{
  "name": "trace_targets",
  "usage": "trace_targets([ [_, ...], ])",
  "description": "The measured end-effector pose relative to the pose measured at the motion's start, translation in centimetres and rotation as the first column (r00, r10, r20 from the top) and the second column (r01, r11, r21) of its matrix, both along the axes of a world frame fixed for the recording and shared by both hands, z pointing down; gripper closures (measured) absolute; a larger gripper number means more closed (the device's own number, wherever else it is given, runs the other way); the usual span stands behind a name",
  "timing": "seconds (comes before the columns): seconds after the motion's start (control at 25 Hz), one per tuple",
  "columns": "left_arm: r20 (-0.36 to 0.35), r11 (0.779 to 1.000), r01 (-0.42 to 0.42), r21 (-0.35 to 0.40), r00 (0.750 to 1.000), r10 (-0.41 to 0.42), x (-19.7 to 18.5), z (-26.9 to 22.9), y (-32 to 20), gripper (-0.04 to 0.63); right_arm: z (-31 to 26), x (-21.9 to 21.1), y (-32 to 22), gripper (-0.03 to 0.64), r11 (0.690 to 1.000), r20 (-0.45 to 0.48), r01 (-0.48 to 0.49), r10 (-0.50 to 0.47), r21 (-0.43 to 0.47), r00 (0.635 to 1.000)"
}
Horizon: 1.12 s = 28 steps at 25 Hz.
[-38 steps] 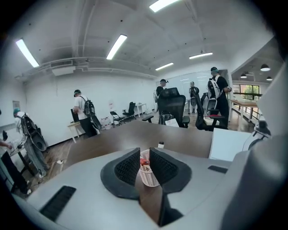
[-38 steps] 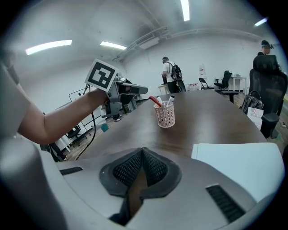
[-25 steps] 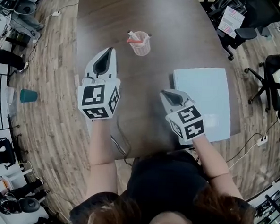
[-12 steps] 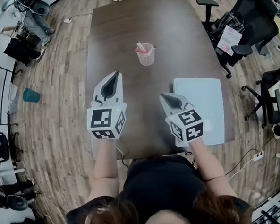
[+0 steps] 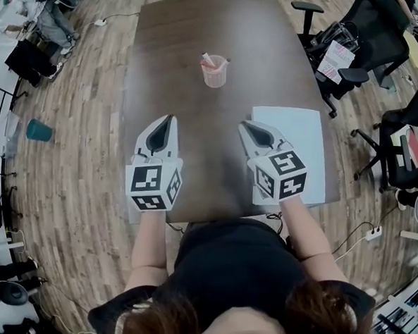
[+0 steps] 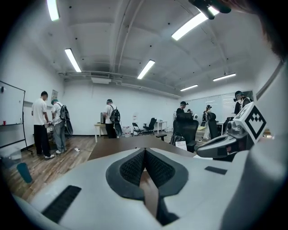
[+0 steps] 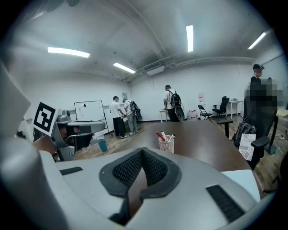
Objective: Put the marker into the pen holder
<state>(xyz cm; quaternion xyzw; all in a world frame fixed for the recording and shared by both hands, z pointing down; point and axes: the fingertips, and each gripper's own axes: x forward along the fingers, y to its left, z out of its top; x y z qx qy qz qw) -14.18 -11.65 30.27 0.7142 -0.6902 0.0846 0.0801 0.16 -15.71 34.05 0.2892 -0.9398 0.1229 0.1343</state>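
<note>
Jaws, left gripper [image 6: 144,153]: shut pad to pad, nothing between them. Jaws, right gripper [image 7: 141,152]: tips likewise together, nothing gripped. In the head view both grippers hang above the near half of the table [image 5: 204,21], left gripper at the near left corner, right gripper at the inner edge of a white sheet [image 5: 306,144]. They are apart from each other, with bare wood between them.

Containers:
- Pen holder [image 5: 215,73]: pale pink mesh cup, upright on the table's midline, well ahead of both grippers and touching neither. The right gripper view shows it just above the jaw tips.
- Contents: red marker [image 7: 160,135] standing tilted in the pen holder, with pale pens beside it. Their exact count is too small to tell.
- Teal cup [image 5: 38,130]: on the wood floor, left of the table and well away from it. Contents cannot be seen.

Edges and room:
- Dark tabletop lies open between the grippers and the pen holder.
- White sheet lies flat along the table's right edge.
- Office chairs [image 5: 323,35] stand near the far right corner.
- Standing people [image 6: 47,123] are grouped at the far side of the room.

Hidden or cut off:
- Each gripper's own body covers the near tabletop in its view.
- The person's arms and dark top cover the table's near edge in the head view.
</note>
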Motion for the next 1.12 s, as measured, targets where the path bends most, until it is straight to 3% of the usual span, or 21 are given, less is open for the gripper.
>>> trace_targets([
  [0.2, -0.055, 0.999, 0.009, -0.037, 0.998, -0.011, 0.3, 1.6, 1.7, 0.569, -0.8, 0.2, 0.6, 0.601, 0.999, 0.009, -0.013, 0.013, 0.029, 1.000],
  [1.12, -0.059, 0.994, 0.027, -0.106, 0.998, -0.034, 0.9, 3.5, 3.9, 0.569, -0.7, 0.2, 1.4, 0.601, 0.999, 0.020, -0.015, 0.015, 0.033, 1.000],
])
